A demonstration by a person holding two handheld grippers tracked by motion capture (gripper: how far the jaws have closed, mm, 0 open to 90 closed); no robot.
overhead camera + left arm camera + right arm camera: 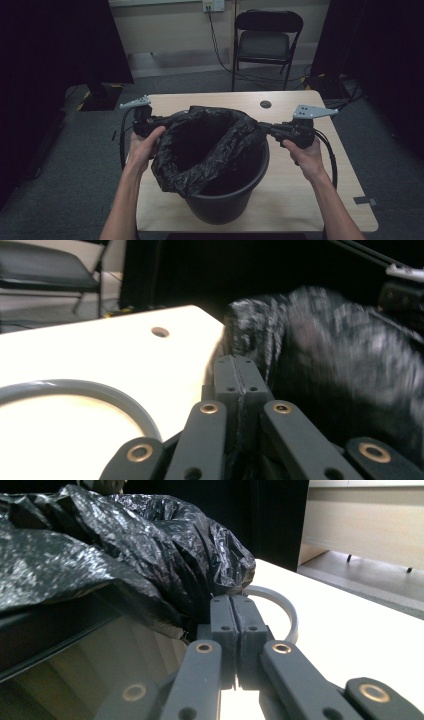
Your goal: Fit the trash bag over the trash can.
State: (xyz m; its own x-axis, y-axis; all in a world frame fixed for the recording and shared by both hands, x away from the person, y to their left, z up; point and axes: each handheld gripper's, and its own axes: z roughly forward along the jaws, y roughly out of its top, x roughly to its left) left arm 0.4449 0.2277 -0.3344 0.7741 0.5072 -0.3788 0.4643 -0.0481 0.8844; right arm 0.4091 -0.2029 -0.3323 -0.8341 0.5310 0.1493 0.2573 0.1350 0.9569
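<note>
Black bin bag (210,145) sits half-fitted in the bucket (235,195) on the table (300,200). Left gripper (157,121) and right gripper (267,129) each pinch its edge, stretching it; next, the edge likely folds over the rim.

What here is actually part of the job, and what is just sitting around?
In use:
black bin bag
dark bucket
left gripper, shut on the bag
right gripper, shut on the bag

Just there:
folding chair
wooden table
wall socket
</note>
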